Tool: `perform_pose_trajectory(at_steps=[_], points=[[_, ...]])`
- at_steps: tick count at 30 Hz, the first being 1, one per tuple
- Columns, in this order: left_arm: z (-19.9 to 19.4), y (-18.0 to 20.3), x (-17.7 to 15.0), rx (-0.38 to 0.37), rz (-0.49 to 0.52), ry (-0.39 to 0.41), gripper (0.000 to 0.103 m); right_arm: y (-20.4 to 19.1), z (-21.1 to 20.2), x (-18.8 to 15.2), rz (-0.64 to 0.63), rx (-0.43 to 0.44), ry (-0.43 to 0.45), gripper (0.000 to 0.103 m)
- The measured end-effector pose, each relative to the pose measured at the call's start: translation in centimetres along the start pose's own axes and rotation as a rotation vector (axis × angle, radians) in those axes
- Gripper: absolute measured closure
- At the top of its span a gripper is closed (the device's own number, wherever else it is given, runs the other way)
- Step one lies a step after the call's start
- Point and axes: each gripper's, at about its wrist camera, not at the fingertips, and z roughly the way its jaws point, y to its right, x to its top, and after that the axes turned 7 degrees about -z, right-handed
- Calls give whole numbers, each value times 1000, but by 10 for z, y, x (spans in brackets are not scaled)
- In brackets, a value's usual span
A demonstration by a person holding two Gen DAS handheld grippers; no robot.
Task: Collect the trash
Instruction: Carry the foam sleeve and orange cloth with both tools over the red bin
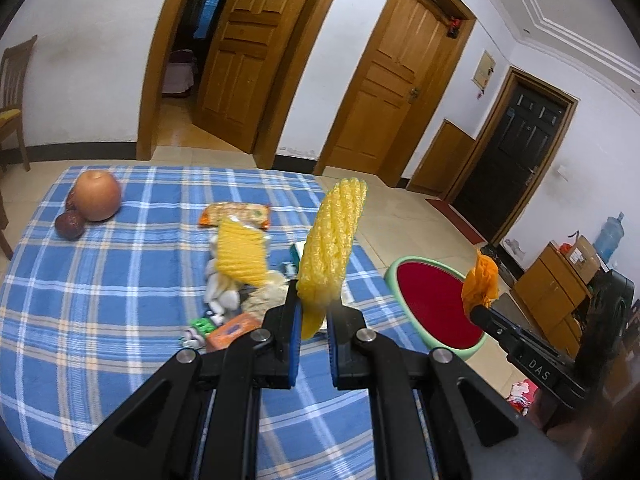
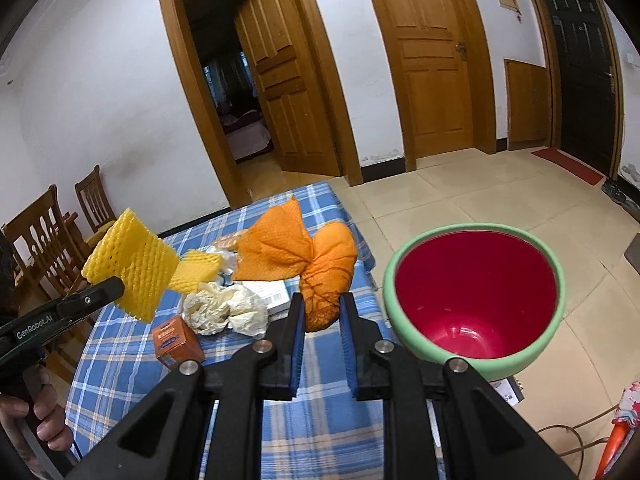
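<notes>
My left gripper (image 1: 313, 309) is shut on a yellow foam fruit net (image 1: 333, 244) and holds it up above the blue checked tablecloth (image 1: 100, 300); the net also shows in the right wrist view (image 2: 132, 266). My right gripper (image 2: 322, 305) is shut on an orange crumpled wrapper (image 2: 320, 268), also seen from the left wrist (image 1: 481, 282). The bin (image 2: 474, 292), red inside with a green rim, stands on the floor just right of the table. More trash lies on the cloth: a second yellow net (image 1: 242, 254), crumpled white paper (image 2: 226, 310), a small orange box (image 2: 176, 342) and a snack packet (image 1: 236, 214).
A large orange-brown fruit (image 1: 97, 196) and a dark red fruit (image 1: 69, 225) sit at the cloth's far left. Wooden chairs (image 2: 52, 248) stand left of the table. A wooden cabinet (image 1: 560, 284) and a water jug (image 1: 610, 234) are at the right wall.
</notes>
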Motion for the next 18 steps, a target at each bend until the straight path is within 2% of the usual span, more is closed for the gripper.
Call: perform_pose_trajectory(at_steps=[18], points=[[51,84,5,-79,119,-51,93,70,-8,-11,118,-70,12,84]])
